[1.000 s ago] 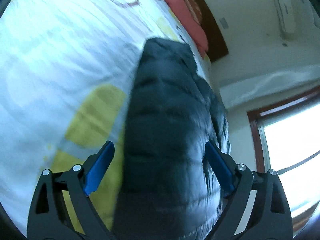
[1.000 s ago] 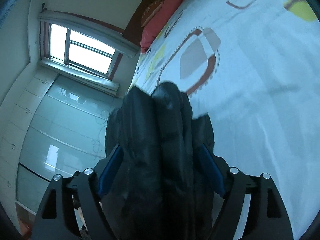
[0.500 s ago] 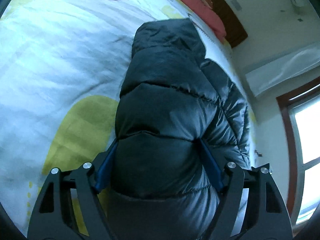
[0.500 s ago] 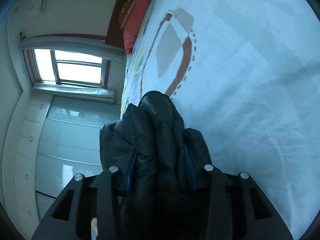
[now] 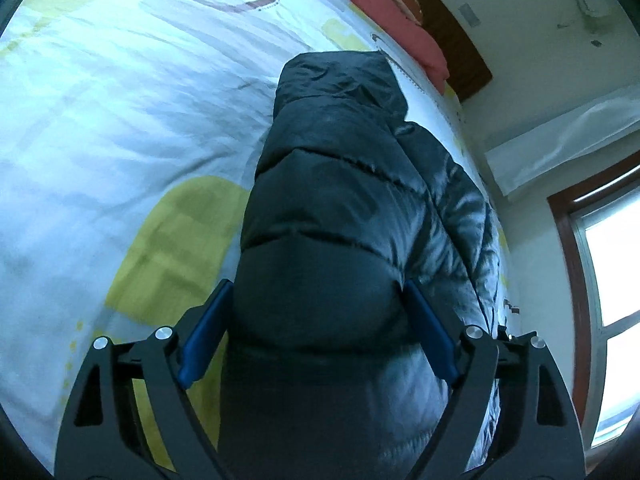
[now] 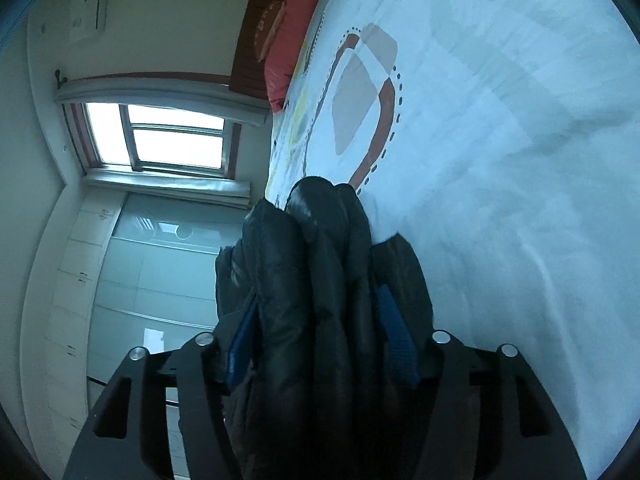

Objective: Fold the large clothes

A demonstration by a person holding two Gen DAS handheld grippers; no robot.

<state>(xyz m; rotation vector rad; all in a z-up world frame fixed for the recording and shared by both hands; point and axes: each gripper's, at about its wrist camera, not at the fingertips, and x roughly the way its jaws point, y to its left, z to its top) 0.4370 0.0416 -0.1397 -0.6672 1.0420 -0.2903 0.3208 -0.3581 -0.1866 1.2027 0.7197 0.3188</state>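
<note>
While both tongs (image 5: 318, 330) (image 6: 320, 336) grip the puffer jacket (image 5: 340, 216), bedspread (image 5: 120, 112) lies bare leftward.

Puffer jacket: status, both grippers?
Left hand-held gripper shut on puffer jacket. Right hand-held gripper shut on it too. Bedspread beneath, nothing blocking.

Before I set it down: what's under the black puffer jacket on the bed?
Around the black puffer jacket, only the patterned bedsheet shows, with a yellow-green patch at its edge. The sheet directly beneath is covered, so anything lying there can't be seen.
</note>
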